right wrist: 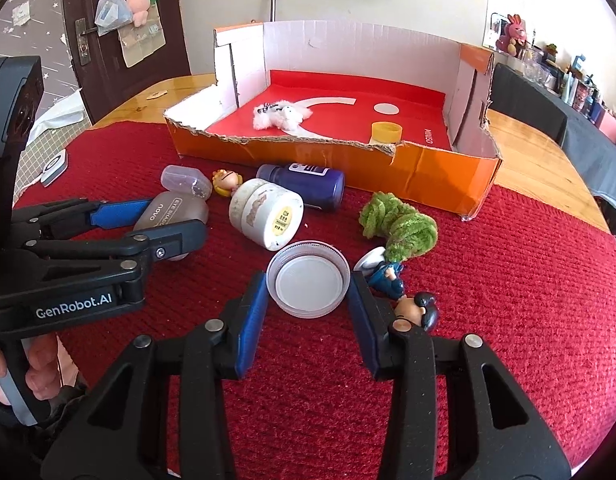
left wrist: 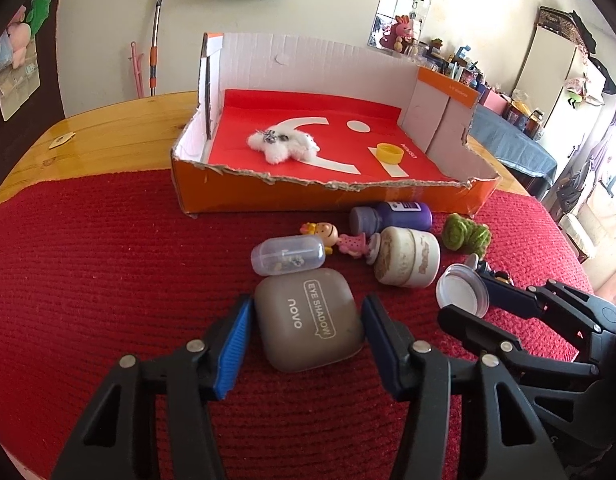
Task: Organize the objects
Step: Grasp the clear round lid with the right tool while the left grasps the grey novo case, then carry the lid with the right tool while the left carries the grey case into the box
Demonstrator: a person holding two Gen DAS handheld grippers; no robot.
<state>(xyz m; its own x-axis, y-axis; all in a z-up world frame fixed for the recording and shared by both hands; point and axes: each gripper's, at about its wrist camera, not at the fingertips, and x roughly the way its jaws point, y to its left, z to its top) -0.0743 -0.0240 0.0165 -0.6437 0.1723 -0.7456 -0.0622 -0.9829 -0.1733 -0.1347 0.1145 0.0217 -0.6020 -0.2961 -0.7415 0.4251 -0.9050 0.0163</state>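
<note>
Right wrist view only: a blue-clothed figurine [right wrist: 392, 278] lying just right of the right gripper [right wrist: 308, 312], with a dark-haired head [right wrist: 418, 312] beside the right finger (whether the two are joined, cannot tell). Left wrist view only: the pink dotted body of the yellow-haired doll [left wrist: 334, 238], hidden in the other view behind the white jar [right wrist: 265, 212].

Left gripper [left wrist: 305, 338]: jaws moderately wide, straddling the grey "novo EYE SHADOW" case [left wrist: 310, 320], which lies flat on the red mat [left wrist: 107, 260]. A narrow gap shows at each pad; not clamped.

Right gripper: jaws moderately wide around the white lid [right wrist: 308, 290], which lies open side up on the mat. Pads sit just beside its rim; contact cannot be confirmed.

Count on the mat, all near its middle, in front of the box: 1 eye shadow case, 1 white lid, 1 clear capsule [left wrist: 287, 258] touching the case's far edge, 1 white jar on its side, 1 purple bottle [left wrist: 392, 218] on its side, 1 green knitted piece [left wrist: 466, 234], 2 figurines.

Orange cardboard box [left wrist: 336, 196] stands at the mat's far edge (front wall torn low). Inside, on the red lining: 1 white fluffy toy [left wrist: 281, 144], 1 yellow cap [left wrist: 390, 152] toward the right.
</note>
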